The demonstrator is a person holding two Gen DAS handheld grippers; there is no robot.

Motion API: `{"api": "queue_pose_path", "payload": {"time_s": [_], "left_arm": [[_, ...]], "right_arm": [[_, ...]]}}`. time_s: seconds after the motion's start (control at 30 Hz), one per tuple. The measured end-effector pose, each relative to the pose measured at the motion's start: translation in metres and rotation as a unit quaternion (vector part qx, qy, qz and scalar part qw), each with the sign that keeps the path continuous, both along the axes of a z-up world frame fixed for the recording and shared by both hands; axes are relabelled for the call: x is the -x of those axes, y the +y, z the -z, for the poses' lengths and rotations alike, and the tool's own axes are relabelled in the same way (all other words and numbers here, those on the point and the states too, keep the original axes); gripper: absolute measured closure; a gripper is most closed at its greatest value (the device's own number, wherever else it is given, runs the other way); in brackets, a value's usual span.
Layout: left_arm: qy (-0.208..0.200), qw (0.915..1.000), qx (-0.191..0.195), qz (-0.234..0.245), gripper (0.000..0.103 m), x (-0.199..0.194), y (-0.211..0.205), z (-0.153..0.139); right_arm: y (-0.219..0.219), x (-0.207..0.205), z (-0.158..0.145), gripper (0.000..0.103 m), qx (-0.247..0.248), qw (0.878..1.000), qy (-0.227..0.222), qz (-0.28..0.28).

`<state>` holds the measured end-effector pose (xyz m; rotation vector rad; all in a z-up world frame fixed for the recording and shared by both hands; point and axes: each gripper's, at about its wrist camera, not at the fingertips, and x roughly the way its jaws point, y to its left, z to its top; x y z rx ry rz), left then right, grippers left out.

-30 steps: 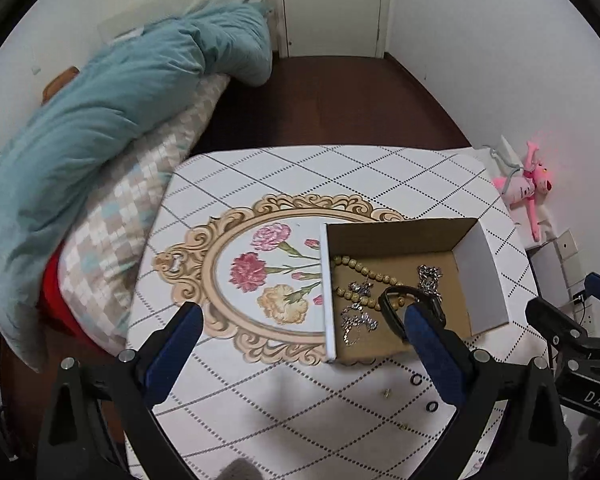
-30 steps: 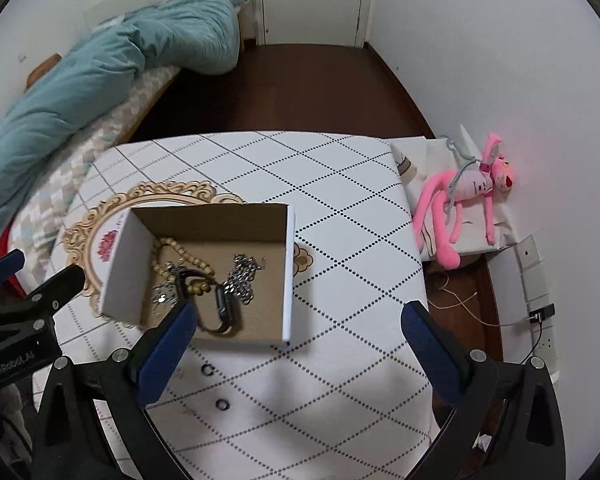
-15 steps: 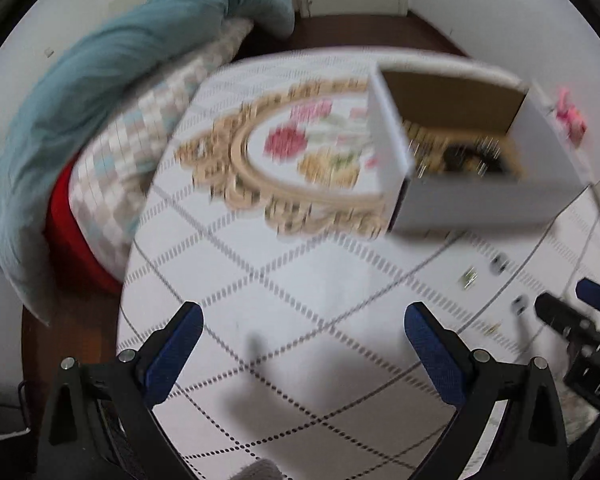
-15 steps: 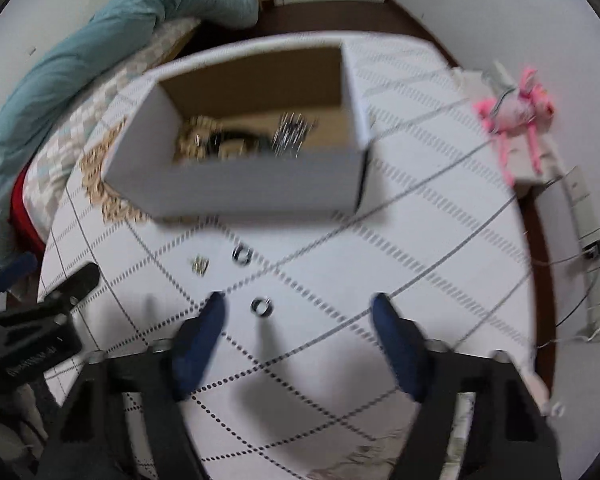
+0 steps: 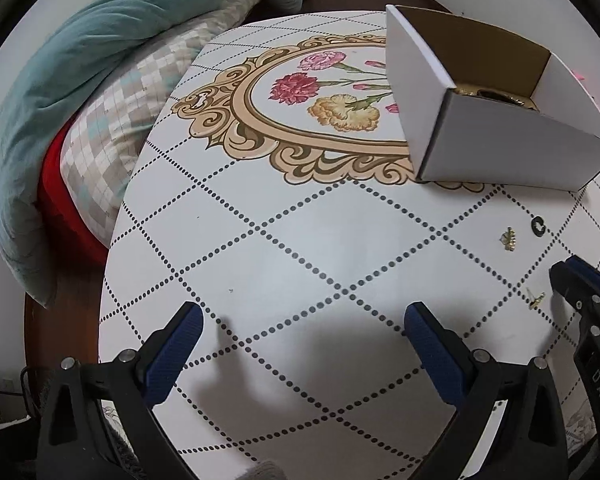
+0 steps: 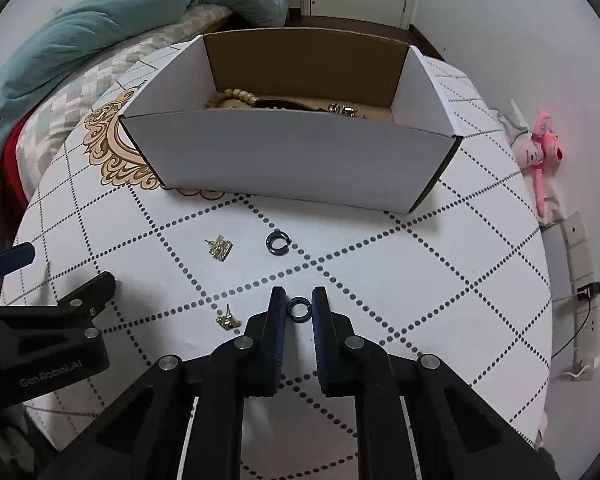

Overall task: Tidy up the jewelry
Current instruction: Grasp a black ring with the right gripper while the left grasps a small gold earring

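A white cardboard box (image 6: 292,160) stands on the table and holds beads, a dark bracelet and silver pieces; it also shows in the left wrist view (image 5: 500,148). My right gripper (image 6: 299,307) is low on the table, its fingers closed around a small black ring (image 6: 299,309). A second black ring (image 6: 278,242) and two gold earrings (image 6: 221,248) (image 6: 227,320) lie in front of the box. My left gripper (image 5: 300,320) is open and empty above bare tabletop, left of the jewelry.
The round table (image 5: 284,248) has a dotted diamond pattern and a flower medallion. A bed with a teal duvet (image 5: 80,60) lies left of it. A pink plush toy (image 6: 540,156) lies on the floor to the right.
Both grippers dropped low toward the table in front of the box. My right gripper narrowed from wide open to closed around the black ring.
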<state>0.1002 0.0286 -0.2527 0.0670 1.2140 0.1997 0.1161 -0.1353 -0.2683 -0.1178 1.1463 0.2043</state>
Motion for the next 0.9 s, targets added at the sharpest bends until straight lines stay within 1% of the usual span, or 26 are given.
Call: {"api": "queue_pose_path", "payload": {"time_s": [0.1, 0.17, 0.27, 0.33, 0.4, 0.43, 0.47, 0.5, 0.57, 0.6, 0.63, 0.67, 0.77, 0.9], "left_arm": [[-0.007, 0.9999, 0.010, 0.010, 0.000, 0.001, -0.008, -0.005], [-0.013, 0.9994, 0.025, 0.018, 0.001, 0.003, -0.020, -0.009], [-0.018, 0.9977, 0.052, 0.040, 0.001, 0.004, -0.042, -0.012], [-0.019, 0.9963, 0.062, 0.056, 0.001, 0.005, -0.057, -0.012], [-0.019, 0.9947, 0.070, 0.073, 0.003, 0.006, -0.073, -0.010], [-0.019, 0.9941, 0.072, 0.080, 0.010, 0.007, -0.080, -0.008], [-0.018, 0.9935, 0.070, 0.088, 0.019, 0.008, -0.087, -0.006], [-0.017, 0.9933, 0.066, 0.093, 0.023, 0.007, -0.093, -0.005], [-0.017, 0.9928, 0.058, 0.103, 0.046, 0.007, -0.099, -0.002], [-0.027, 0.9920, 0.060, 0.108, 0.052, 0.007, -0.102, -0.004], [-0.030, 0.9917, 0.058, 0.111, 0.064, 0.006, -0.104, -0.005], [-0.034, 0.9907, 0.058, 0.118, 0.079, 0.005, -0.105, -0.005], [-0.039, 0.9894, 0.050, 0.130, 0.095, 0.005, -0.110, -0.007], [-0.039, 0.9893, 0.051, 0.131, 0.097, -0.003, -0.107, -0.006]], "right_arm": [[-0.020, -0.001, -0.003, 0.090, -0.028, 0.999, 0.010, 0.028], [-0.038, 0.000, -0.008, 0.090, -0.041, 0.998, 0.011, 0.048], [-0.062, 0.004, -0.014, 0.090, -0.048, 0.996, 0.013, 0.073], [-0.077, 0.010, -0.016, 0.090, -0.051, 0.995, 0.015, 0.087], [-0.087, 0.013, -0.018, 0.090, -0.054, 0.993, 0.016, 0.100], [-0.091, 0.014, -0.019, 0.090, -0.056, 0.993, 0.016, 0.105], [-0.095, 0.016, -0.020, 0.090, -0.056, 0.992, 0.016, 0.109], [-0.098, 0.017, -0.020, 0.090, -0.057, 0.992, 0.015, 0.113], [-0.105, 0.020, -0.021, 0.089, -0.060, 0.991, 0.015, 0.118], [-0.106, 0.020, -0.021, 0.089, -0.061, 0.991, 0.015, 0.120], [-0.108, 0.021, -0.022, 0.089, -0.062, 0.990, 0.014, 0.122], [-0.109, 0.021, -0.022, 0.089, -0.064, 0.990, 0.014, 0.123], [-0.108, 0.021, -0.023, 0.089, -0.066, 0.990, 0.013, 0.123], [-0.108, 0.021, -0.027, 0.089, -0.072, 0.990, 0.008, 0.122]]}}
